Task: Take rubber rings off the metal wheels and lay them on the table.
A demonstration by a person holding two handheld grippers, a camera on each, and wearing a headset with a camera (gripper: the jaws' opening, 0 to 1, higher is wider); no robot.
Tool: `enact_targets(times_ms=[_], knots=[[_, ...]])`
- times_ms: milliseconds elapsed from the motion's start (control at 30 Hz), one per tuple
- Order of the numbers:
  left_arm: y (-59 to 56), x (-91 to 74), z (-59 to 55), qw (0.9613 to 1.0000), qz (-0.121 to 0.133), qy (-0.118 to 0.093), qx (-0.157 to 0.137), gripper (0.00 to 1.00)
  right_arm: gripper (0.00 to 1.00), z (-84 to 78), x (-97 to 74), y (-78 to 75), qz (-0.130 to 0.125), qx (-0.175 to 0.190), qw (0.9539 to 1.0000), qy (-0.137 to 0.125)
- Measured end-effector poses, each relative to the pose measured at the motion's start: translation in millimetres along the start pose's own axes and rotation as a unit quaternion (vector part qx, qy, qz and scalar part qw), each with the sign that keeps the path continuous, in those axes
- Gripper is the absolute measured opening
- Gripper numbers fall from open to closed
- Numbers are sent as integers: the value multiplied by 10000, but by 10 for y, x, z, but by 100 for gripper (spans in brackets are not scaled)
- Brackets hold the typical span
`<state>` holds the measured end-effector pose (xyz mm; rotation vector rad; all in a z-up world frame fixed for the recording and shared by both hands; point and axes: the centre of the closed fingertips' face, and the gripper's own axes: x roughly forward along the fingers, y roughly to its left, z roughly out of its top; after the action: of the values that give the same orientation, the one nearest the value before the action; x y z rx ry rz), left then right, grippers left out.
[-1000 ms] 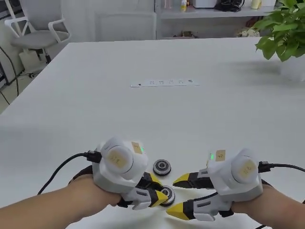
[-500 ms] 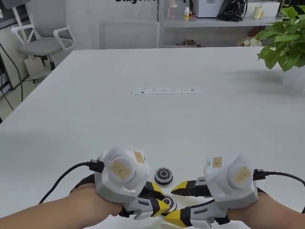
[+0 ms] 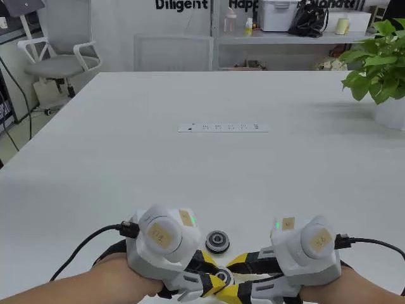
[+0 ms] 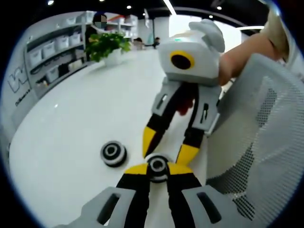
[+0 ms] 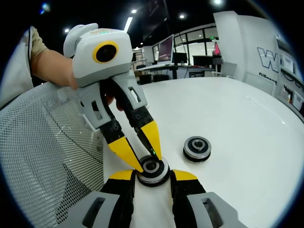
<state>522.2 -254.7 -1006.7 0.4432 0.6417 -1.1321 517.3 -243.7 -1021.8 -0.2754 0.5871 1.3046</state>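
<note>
Wheel inspection, near edge of the bench (image 3: 126, 164): one metal wheel (image 4: 157, 165) sits between both tools. The left tool (image 5: 140, 153) is clamped on it, yellow tips pressed against its upper face. The right tool (image 4: 167, 151) is closed on it too, one jaw against each side of the rim. Its dark rubber ring (image 5: 153, 182) is on the wheel. A second wheel (image 3: 217, 240) lies flat on the bench just beyond, free of both tools, ring in place.

Containers: a white pot (image 3: 389, 114) at the far right holds a leafy plant (image 3: 376, 44). A lidded box (image 3: 278, 14) stands on the far shelf (image 3: 285, 38) – contents cannot be told.

A power strip (image 3: 223, 128) lies mid-bench, well apart from the wheels. An office chair (image 3: 60, 60) stands far left.
</note>
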Motion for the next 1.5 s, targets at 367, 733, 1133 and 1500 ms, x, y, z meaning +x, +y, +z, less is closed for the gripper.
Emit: enact_targets(times_ms=[367, 733, 1133, 1500], knots=[[0, 1, -3, 10000, 18, -3, 24, 13, 25, 15, -47, 14, -14, 246, 9996, -125], [-17, 1, -1, 10000, 15, -21, 30, 13, 25, 5, -66, 15, -53, 314, 9994, -165], [-21, 1, -3, 10000, 20, -18, 23, 13, 29, 31, -46, -2, -86, 255, 9996, -118], [-20, 4, 0, 10000, 24, -20, 34, 13, 26, 15, -79, 10, -79, 325, 9993, -185]])
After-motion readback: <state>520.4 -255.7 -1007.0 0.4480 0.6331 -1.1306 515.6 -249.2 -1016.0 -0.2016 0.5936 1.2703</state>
